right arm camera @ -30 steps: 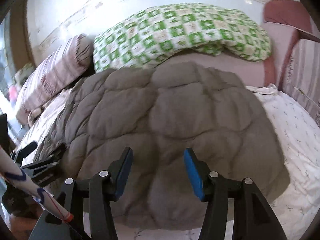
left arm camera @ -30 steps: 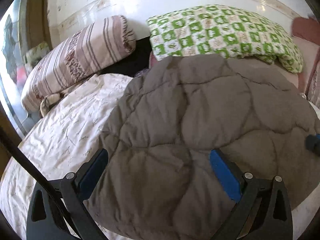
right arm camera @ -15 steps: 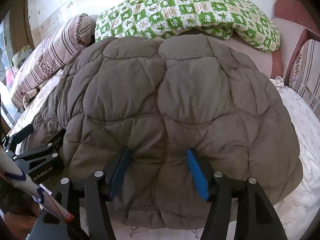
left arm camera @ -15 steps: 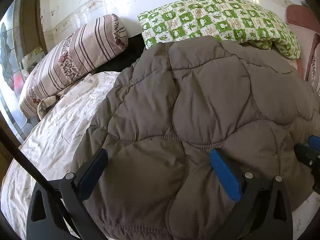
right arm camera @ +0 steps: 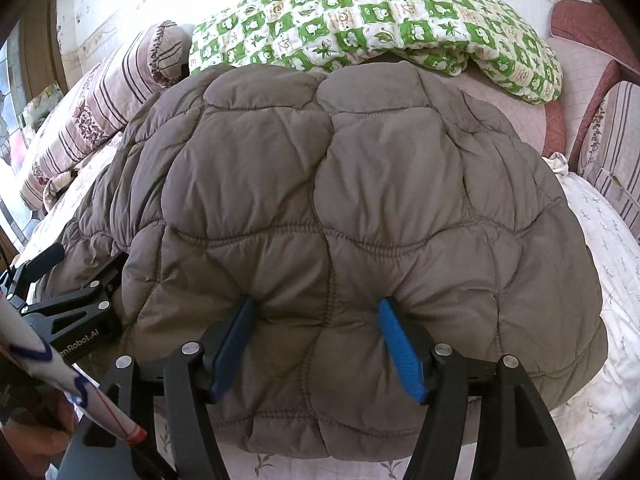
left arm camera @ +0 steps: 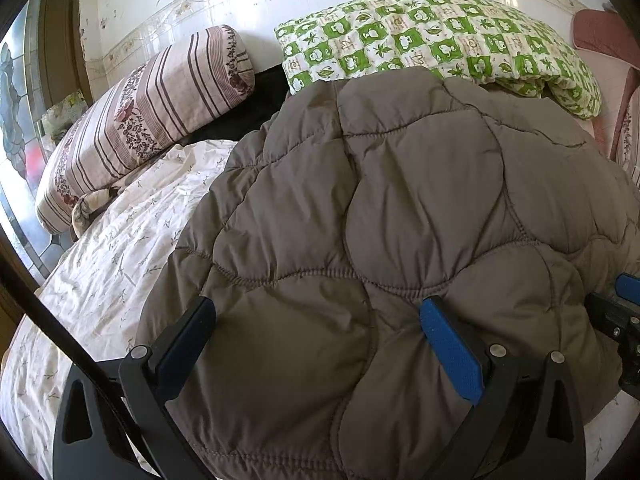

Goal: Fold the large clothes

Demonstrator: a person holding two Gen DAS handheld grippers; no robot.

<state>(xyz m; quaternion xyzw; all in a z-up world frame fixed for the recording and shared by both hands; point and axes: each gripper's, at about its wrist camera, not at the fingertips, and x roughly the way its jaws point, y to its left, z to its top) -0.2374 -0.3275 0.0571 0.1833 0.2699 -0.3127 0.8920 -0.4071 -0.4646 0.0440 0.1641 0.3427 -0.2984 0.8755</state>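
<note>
A grey-brown quilted puffer coat (left arm camera: 380,216) lies spread on the bed and fills both views (right arm camera: 352,184). My left gripper (left arm camera: 316,320) is open, its blue-padded fingers wide apart on either side of the coat's near hem. My right gripper (right arm camera: 316,312) is open too, its fingers pressing into the padded near edge with a fold of coat bulging between them. The left gripper's black body shows at the left of the right wrist view (right arm camera: 68,304); the right gripper's tip shows at the right edge of the left wrist view (left arm camera: 624,312).
The bed has a white floral sheet (left arm camera: 112,248). A striped pillow (left arm camera: 140,120) lies at the back left, a green-and-white checked quilt (left arm camera: 432,48) against the tiled wall, and pink striped cushions (right arm camera: 612,140) at the right. A window is at far left.
Both grippers have moved forward and lower onto the coat's near edge. The coat now looks larger and bulges between the right fingers. The jaws stay open.
</note>
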